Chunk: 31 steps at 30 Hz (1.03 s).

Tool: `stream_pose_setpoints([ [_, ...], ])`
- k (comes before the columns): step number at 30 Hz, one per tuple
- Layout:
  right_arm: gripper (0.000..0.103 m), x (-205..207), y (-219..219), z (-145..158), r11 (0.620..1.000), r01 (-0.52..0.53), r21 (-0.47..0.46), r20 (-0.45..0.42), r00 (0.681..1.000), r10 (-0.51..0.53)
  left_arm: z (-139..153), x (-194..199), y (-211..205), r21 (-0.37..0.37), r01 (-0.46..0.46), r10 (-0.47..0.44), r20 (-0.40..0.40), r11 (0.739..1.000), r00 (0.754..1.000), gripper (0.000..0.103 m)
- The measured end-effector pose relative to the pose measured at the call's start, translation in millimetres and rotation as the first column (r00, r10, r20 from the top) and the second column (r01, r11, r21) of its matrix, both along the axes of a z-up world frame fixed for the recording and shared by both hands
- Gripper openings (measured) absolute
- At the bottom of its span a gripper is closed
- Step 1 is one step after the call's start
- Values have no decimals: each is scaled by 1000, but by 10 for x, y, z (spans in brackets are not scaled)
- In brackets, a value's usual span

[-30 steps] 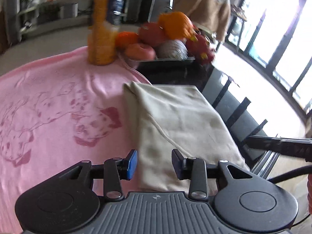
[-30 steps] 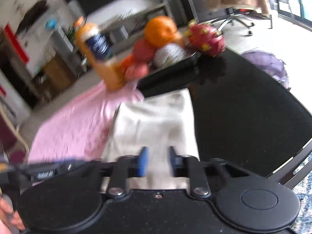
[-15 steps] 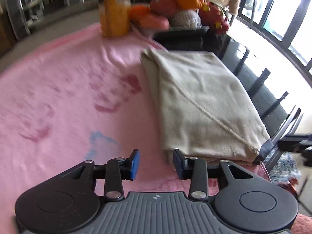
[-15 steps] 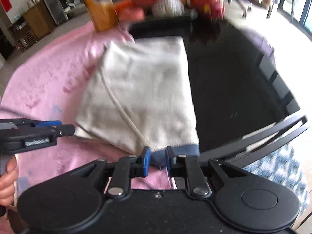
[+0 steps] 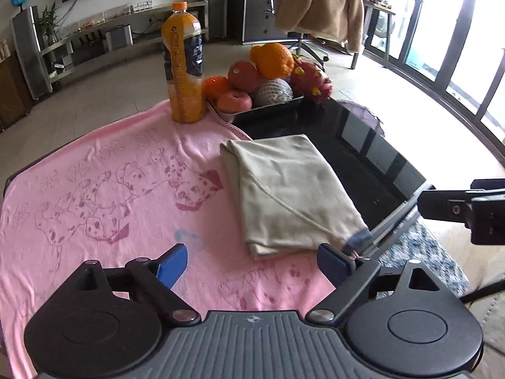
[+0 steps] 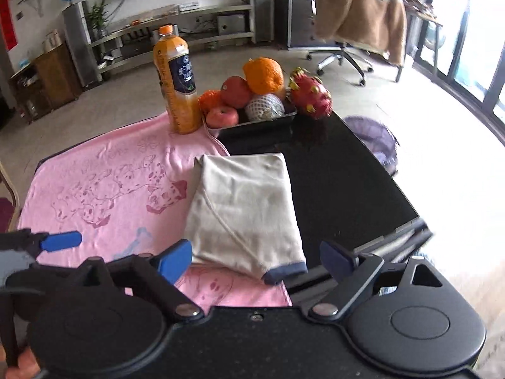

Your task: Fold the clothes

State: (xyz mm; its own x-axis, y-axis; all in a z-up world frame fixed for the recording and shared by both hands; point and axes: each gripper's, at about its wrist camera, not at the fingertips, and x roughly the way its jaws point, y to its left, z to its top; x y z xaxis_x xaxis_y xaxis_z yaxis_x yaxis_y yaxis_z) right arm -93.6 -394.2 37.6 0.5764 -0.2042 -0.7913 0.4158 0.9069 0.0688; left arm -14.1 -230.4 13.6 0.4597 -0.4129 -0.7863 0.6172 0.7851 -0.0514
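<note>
A folded beige garment (image 5: pixel 284 189) (image 6: pixel 246 211) with a blue cuff (image 6: pixel 285 271) lies flat where the pink dog-print blanket (image 5: pixel 104 195) (image 6: pixel 113 189) meets the black glass table (image 5: pixel 372 164) (image 6: pixel 341 183). My left gripper (image 5: pixel 252 263) hangs above and in front of the garment's near edge, its jaws opening wide with nothing between them. My right gripper (image 6: pixel 255 260) hovers over the cuff corner, jaws also opening, apart from the cloth. The left gripper's blue finger (image 6: pixel 60 240) shows at the left in the right wrist view; the right gripper's body (image 5: pixel 464 210) shows at the right in the left wrist view.
An orange juice bottle (image 5: pixel 183 72) (image 6: pixel 176 85) stands at the blanket's far edge beside a black tray of fruit (image 5: pixel 268 110) (image 6: pixel 255 123). A dragon fruit (image 6: pixel 311 96) lies by the tray. A chair with a tan coat (image 6: pixel 359 9) stands behind; the table's right edge drops off.
Both grippers let go of the garment, opened wide, and pulled up and back. The garment now lies flat and folded, seen from higher and farther away.
</note>
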Motion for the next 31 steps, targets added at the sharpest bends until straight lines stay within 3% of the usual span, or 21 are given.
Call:
stream_pose_setpoints([
  [5, 90, -186, 89, 219, 999, 41, 29, 3, 999, -41, 178, -164, 121, -29, 13, -13, -4, 999, 1000, 93],
  [9, 103, -330, 180, 405, 997, 44, 60, 57, 997, -47, 337, -273, 223, -66, 23, -23, -1, 998, 1000, 100],
  [12, 103, -374, 256, 434, 998, 43, 55, 91, 995, -48, 329, -300, 234, -60, 22, -21, 10, 998, 1000, 101],
  [19, 103, -186, 318, 34, 998, 61, 14, -7, 998, -61, -31, -193, 123, 8, 2, -2, -73, 1000, 997, 101],
  [26, 103, -86, 286, -174, 998, 63, 0, -54, 997, -63, -128, -118, 91, -4, -9, 8, -107, 1000, 994, 101],
  [31, 103, -51, 267, -256, 998, 68, 7, -71, 995, -67, -120, -103, 125, -45, -11, 7, -88, 999, 996, 101],
])
